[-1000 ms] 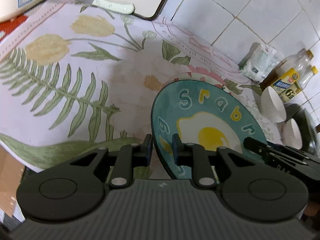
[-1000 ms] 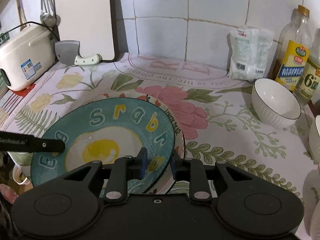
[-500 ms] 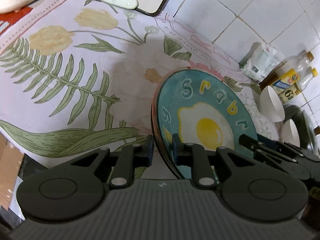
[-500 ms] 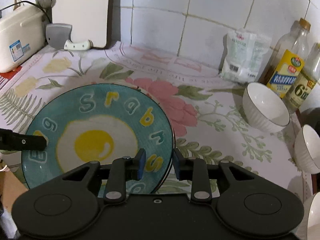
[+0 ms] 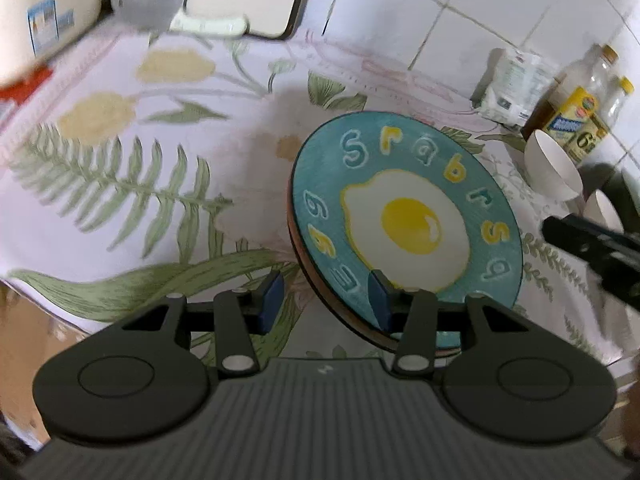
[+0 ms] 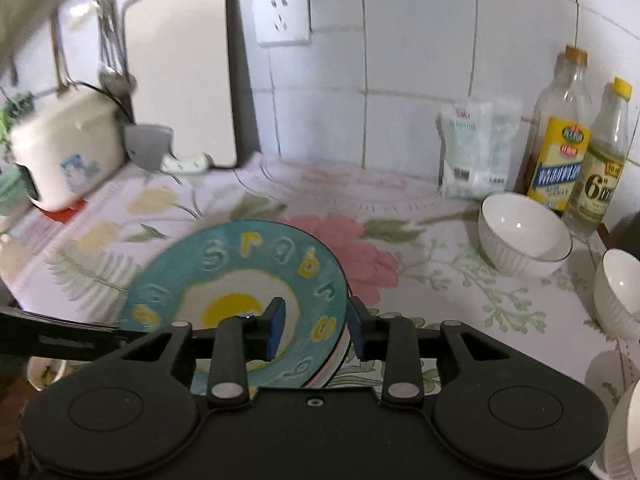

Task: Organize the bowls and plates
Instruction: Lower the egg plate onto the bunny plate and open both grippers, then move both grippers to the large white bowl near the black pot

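Jaws of your left gripper (image 5: 326,299) and right gripper (image 6: 316,330) just parted off the plate (image 5: 404,220); it's stacked, bowls (image 6: 524,236) next.

Left tool (image 5: 326,296): pitched steeply downward, blue pads parted, jaws just opened; one pad at 9 o'clock of the gap, the other at 3 o'clock, pressing on nothing.
Right tool (image 6: 316,330): tilted downward, jaws just opened, blue pads apart and gripping nothing; its black fingers show at 3 o'clock in the left wrist view.
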